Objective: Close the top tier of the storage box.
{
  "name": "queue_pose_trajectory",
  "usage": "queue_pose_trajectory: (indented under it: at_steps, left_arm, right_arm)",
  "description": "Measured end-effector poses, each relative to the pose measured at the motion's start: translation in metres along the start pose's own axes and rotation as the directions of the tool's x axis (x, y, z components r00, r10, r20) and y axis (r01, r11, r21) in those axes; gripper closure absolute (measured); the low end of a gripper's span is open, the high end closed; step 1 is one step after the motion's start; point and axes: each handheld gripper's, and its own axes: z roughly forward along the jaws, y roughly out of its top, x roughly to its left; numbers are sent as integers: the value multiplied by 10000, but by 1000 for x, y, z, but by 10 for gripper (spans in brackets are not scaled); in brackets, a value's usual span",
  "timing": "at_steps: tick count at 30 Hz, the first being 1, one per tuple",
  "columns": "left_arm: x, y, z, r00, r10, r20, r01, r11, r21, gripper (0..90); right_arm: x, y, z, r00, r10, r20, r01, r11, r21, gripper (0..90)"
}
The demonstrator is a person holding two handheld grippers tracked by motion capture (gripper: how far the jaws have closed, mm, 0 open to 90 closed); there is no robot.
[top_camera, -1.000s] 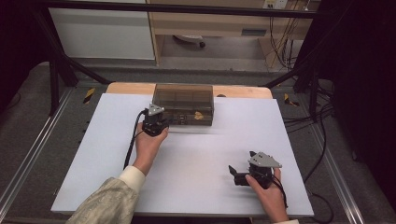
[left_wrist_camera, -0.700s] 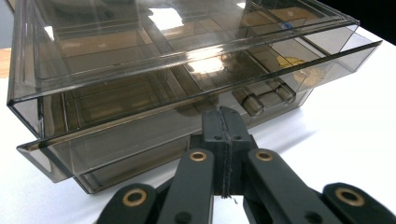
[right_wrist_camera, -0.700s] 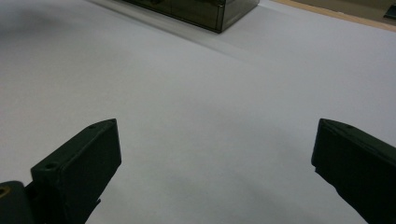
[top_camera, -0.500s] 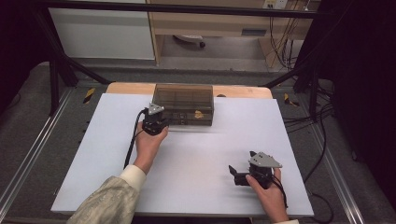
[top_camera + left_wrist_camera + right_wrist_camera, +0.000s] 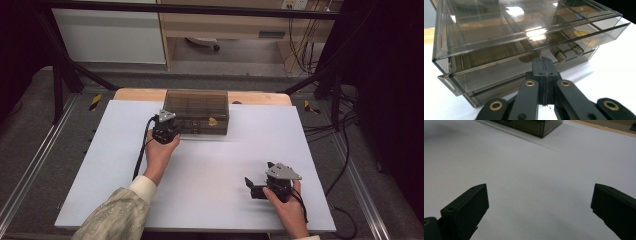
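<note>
While wide bare white table point(image 5: 210, 170) lies near, the smoky clear-plastic drawer box point(image 5: 196, 111) sits far centre. Left gripper point(image 5: 543, 65), jaws pressed together, empty, meets its drawer front; right gripper point(image 5: 537, 202) gapes wide, empty.

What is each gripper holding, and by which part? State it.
Nothing. The left gripper is shut with nothing between its jaws, tips at the front of the smoky plastic drawer box. The right gripper stands open over the white table.

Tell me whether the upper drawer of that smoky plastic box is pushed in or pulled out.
Pulled out a little. The upper drawer juts past the plastic box's front edge, and the shut left gripper sits at its front.
</note>
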Motion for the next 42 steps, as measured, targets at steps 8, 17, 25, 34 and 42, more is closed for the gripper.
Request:
queue_pose_trajectory:
  at_steps: [8,17,25,34,42]
  left_arm:
    - [0,1,3,10000,47,32,-47,9999,105,900]
    - [1,1,4,10000,25,-5,-25,9999,122,900]
    - [1,1,6,10000,22,-63,-22,10000,80,900]
    - [1,0,9,10000,-9,-81,10,10000,76,900]
    - [1,2,11,10000,41,-56,-40,10000,66,900]
  right_arm:
    - [0,0,0,10000,-33,13,33,10000,29,21]
    - [0,0,0,10000,-34,4,34,10000,22,22]
    - [0,0,0,10000,1,-7,-1,10000,31,21]
    - [0,0,1,10000,10,11,-10,10000,46,21]
    - [0,0,1,10000,14,-1,-14,10000,45,21]
